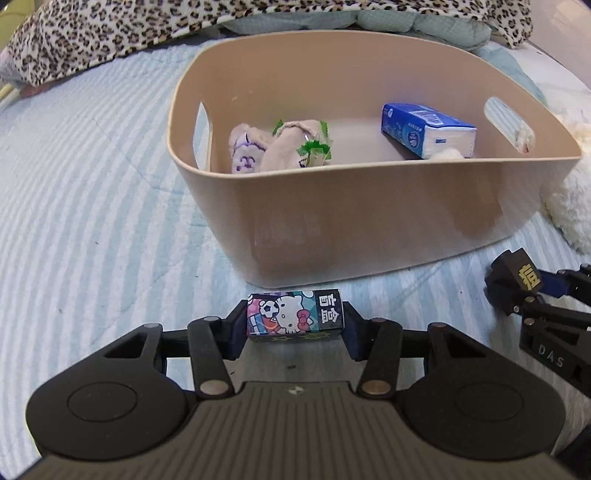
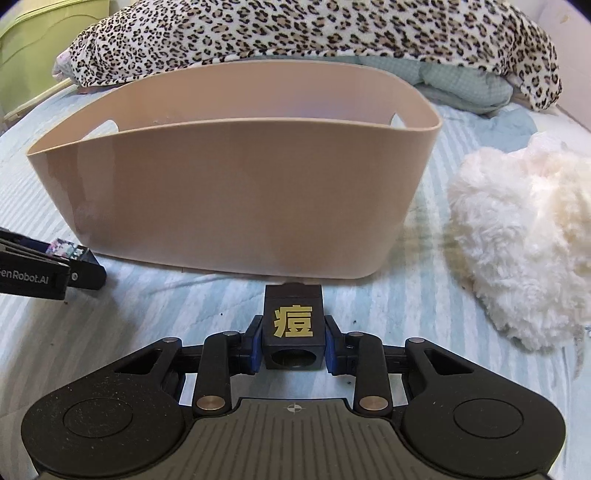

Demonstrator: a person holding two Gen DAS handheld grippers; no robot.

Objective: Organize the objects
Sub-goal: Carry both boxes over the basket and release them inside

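At six o'clock of half-filled beige plastic basket: left tool clamping cartoon-printed small box, right tool clamping black cube; both unbinned.

Bin interior: hidden in the right wrist view by the near wall — contents out of sight there.
Tissue pack: lower edge cut by the bin's front rim in the left wrist view; small print too fine to read.
White lump: mostly behind the rim beside the tissue pack — cannot tell what.
Plush items: bases hidden by the rim.
Left gripper: cut off by the left edge in the right wrist view; cartoon box only a sliver.
Fluffy white thing: runs past the right edge.
Leopard blanket: cropped at top.
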